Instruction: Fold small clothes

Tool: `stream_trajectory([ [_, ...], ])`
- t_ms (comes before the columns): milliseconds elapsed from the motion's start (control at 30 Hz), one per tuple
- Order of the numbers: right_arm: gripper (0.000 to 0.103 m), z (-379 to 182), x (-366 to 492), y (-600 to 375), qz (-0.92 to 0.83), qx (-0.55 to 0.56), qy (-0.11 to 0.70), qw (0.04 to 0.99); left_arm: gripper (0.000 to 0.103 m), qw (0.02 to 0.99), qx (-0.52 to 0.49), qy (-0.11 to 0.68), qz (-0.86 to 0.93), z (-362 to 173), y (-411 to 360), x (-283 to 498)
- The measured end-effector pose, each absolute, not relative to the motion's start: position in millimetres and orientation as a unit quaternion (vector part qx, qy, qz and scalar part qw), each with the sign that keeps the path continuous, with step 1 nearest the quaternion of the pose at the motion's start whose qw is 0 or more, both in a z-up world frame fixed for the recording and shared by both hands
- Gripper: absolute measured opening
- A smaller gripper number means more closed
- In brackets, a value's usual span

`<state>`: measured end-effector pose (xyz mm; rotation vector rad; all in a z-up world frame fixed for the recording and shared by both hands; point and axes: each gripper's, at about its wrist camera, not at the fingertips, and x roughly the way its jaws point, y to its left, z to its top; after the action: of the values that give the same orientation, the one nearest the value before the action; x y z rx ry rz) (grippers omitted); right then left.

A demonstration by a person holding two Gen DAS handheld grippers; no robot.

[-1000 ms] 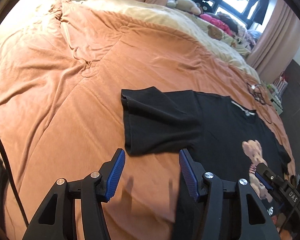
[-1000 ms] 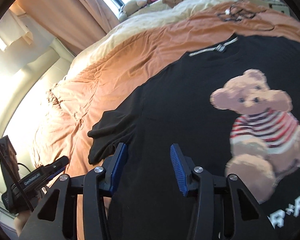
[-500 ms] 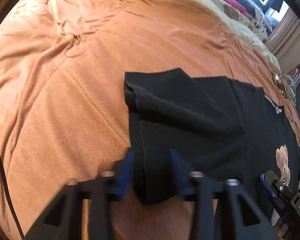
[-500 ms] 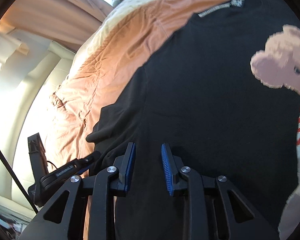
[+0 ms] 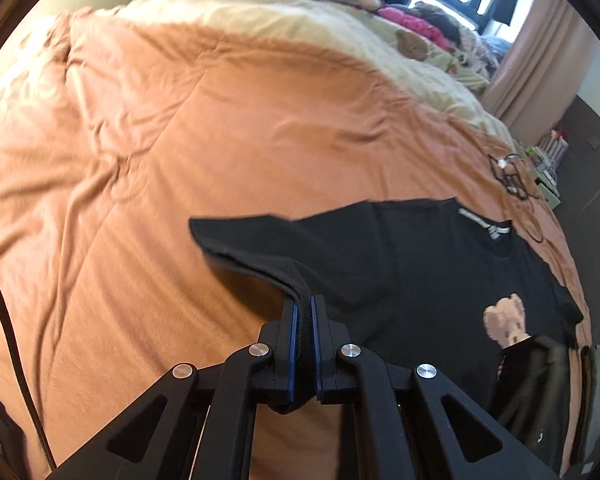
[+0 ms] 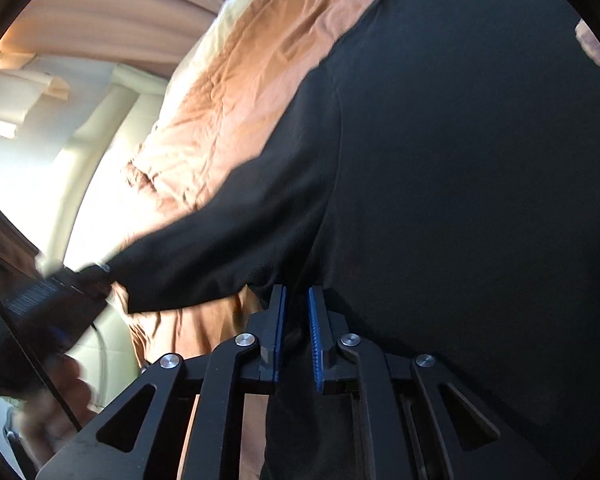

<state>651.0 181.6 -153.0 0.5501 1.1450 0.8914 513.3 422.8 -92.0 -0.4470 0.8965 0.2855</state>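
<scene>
On the orange-quilted bed [image 5: 180,140] lies the black cotton T-shirt with a teddy-bear print [image 5: 440,264]. Left gripper [image 5: 305,308] has just closed, clamped on the sleeve hem, lifting it; right gripper [image 6: 296,300] has just closed, pinching fabric at the shirt's side edge.

Bed [image 5: 228,128], orange cover; black T-shirt [image 5: 440,264] and tangled cable [image 5: 512,178] on it.

place: bedroom | shown by: bed [image 5: 220,128], curtain [image 5: 540,60], plush toys [image 5: 410,42]
</scene>
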Motion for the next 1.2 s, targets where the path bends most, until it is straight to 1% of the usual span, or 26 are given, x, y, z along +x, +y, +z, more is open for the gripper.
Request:
stream_trajectory([
  [167,0.007,-150,658,164,0.392,0.270,0.518,0.711,0.006,0.876,-0.217,0.416,0.113,-72,404,529],
  [333,0.008,-143,667,139,0.350,0.282,0.524,0.724,0.006,0.884,-0.212,0.411,0.069,-63,368,544],
  [367,0.009,-141,672,132,0.331,0.275,0.531,0.730,0.006,0.885,-0.211,0.411,0.061,-63,361,548],
  [400,0.013,-139,673,125,0.312,0.268,0.540,0.735,0.006,0.886,-0.210,0.411,0.052,-63,353,551],
  [467,0.016,-132,677,107,0.304,0.279,0.535,0.738,0.006,0.885,-0.211,0.413,0.036,-67,338,559],
  [533,0.035,-125,679,91,0.289,0.280,0.524,0.751,0.006,0.883,-0.216,0.416,0.020,-72,324,566],
  [567,0.061,-121,679,81,0.277,0.281,0.514,0.762,0.006,0.882,-0.218,0.417,0.009,-74,317,568],
  [600,0.075,-118,677,72,0.267,0.285,0.503,0.771,0.006,0.881,-0.220,0.419,-0.001,-76,312,569],
  [667,0.075,-115,677,58,0.259,0.297,0.491,0.777,0.006,0.872,-0.224,0.435,-0.024,-83,299,573],
  [733,0.075,-117,677,52,0.270,0.313,0.486,0.770,0.010,0.859,-0.225,0.459,-0.034,-90,293,574],
  [767,0.075,-118,677,51,0.273,0.315,0.484,0.769,0.018,0.855,-0.227,0.465,-0.038,-91,292,573],
  [800,0.075,-119,676,46,0.274,0.315,0.483,0.769,0.032,0.854,-0.229,0.465,-0.037,-90,294,569],
  [833,0.075,-123,676,48,0.275,0.316,0.483,0.770,0.040,0.857,-0.228,0.460,-0.032,-87,296,565],
  [867,0.075,-127,677,40,0.275,0.317,0.484,0.768,0.053,0.862,-0.226,0.452,-0.024,-85,300,560],
  [900,0.075,-128,678,40,0.275,0.317,0.485,0.767,0.058,0.867,-0.224,0.445,-0.013,-83,304,554],
  [1000,0.075,-135,675,31,0.276,0.321,0.490,0.762,0.058,0.863,-0.232,0.447,0.025,-90,326,542],
  [1067,0.075,-130,669,30,0.280,0.321,0.487,0.763,0.058,0.859,-0.236,0.453,0.044,-100,335,538],
  [1133,0.069,-128,666,34,0.284,0.316,0.487,0.763,0.058,0.850,-0.246,0.463,0.057,-117,344,537],
  [1200,0.054,-132,666,38,0.289,0.314,0.496,0.756,0.057,0.841,-0.262,0.470,0.059,-133,348,541],
])
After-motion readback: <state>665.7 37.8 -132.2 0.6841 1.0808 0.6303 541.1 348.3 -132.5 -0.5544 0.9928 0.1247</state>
